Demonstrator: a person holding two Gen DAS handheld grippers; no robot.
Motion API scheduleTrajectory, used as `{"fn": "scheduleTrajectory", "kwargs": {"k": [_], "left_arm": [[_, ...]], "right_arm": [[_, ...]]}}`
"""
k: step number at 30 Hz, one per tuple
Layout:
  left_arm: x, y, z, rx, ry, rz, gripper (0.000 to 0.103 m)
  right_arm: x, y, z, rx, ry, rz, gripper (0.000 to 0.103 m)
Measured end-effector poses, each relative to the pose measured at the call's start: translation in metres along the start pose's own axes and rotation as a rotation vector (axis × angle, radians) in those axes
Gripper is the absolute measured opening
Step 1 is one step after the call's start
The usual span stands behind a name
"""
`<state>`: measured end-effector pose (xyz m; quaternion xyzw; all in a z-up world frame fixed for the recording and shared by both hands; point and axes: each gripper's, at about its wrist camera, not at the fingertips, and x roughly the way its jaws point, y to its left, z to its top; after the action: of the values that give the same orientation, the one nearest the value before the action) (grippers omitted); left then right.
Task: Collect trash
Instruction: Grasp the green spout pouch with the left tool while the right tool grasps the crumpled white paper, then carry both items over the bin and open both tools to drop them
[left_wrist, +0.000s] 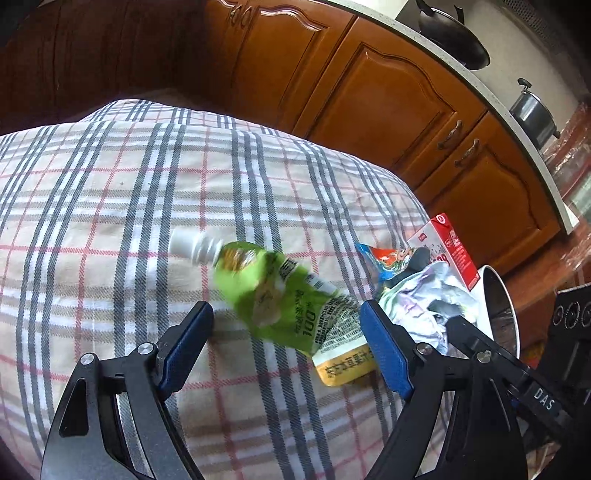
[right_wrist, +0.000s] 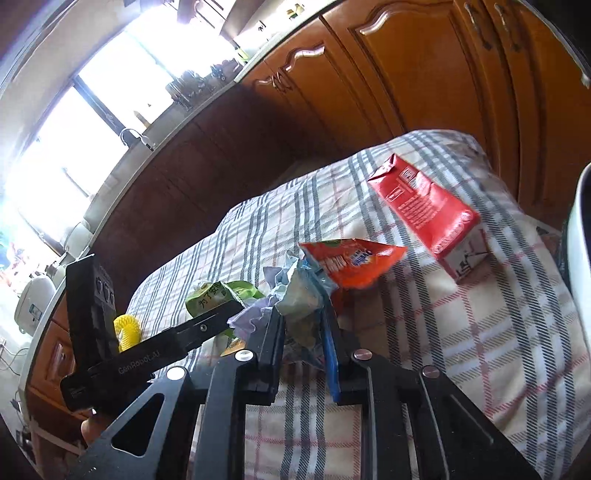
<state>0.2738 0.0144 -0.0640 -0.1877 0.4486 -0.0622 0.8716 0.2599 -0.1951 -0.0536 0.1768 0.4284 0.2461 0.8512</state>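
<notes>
Currently the left tongs (left_wrist: 284, 321) stand wide apart over the plaid-cloth-covered table (left_wrist: 110, 221), with the crumpled green plastic drink bottle with a white cap (left_wrist: 266, 291) lying loose on the cloth between the blue pads (left_wrist: 384, 347); neither pad presses on it. Bottle lies tilted, cap end pointing away toward the upper left, label end just beside the right-hand pad.

Right tongs (right_wrist: 303, 328) are drawn nearly together, clamped on a crumpled clear-and-blue plastic wrapper (right_wrist: 303, 295). An orange foil snack bag (right_wrist: 351, 262) sits touching that wrapper on its far side; whether the pads also catch the bag cannot be told. A wad of pale crumpled tissue (right_wrist: 255, 314) lies just left of the clamped wrapper.

Red-and-white rectangular milk carton (right_wrist: 428, 206) lies on its side farther back on the cloth, apart from the pile. White round bin rim (left_wrist: 498, 306) is at the table's right edge, near the carton. Brown wooden cabinets (left_wrist: 388, 92) stand behind the table.
</notes>
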Motion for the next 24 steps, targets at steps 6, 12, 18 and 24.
{"fn": "scheduleTrajectory", "kwargs": {"k": [6, 12, 18, 24], "left_arm": [[-0.003, -0.011, 0.002, -0.004, -0.004, -0.015, 0.084], [0.018, -0.031, 0.002, 0.051, 0.003, 0.031, 0.075], [0.004, -0.043, -0.012, 0.137, 0.003, -0.022, 0.045], [-0.029, -0.055, -0.047, 0.236, 0.002, -0.064, 0.035]], "right_arm": [[-0.038, -0.006, -0.019, 0.001, -0.045, 0.014, 0.016], [-0.068, -0.018, -0.035, 0.036, -0.072, 0.002, 0.016], [-0.093, -0.033, -0.045, 0.072, -0.097, -0.01, 0.016], [-0.111, -0.038, -0.051, 0.08, -0.127, -0.004, 0.016]]}}
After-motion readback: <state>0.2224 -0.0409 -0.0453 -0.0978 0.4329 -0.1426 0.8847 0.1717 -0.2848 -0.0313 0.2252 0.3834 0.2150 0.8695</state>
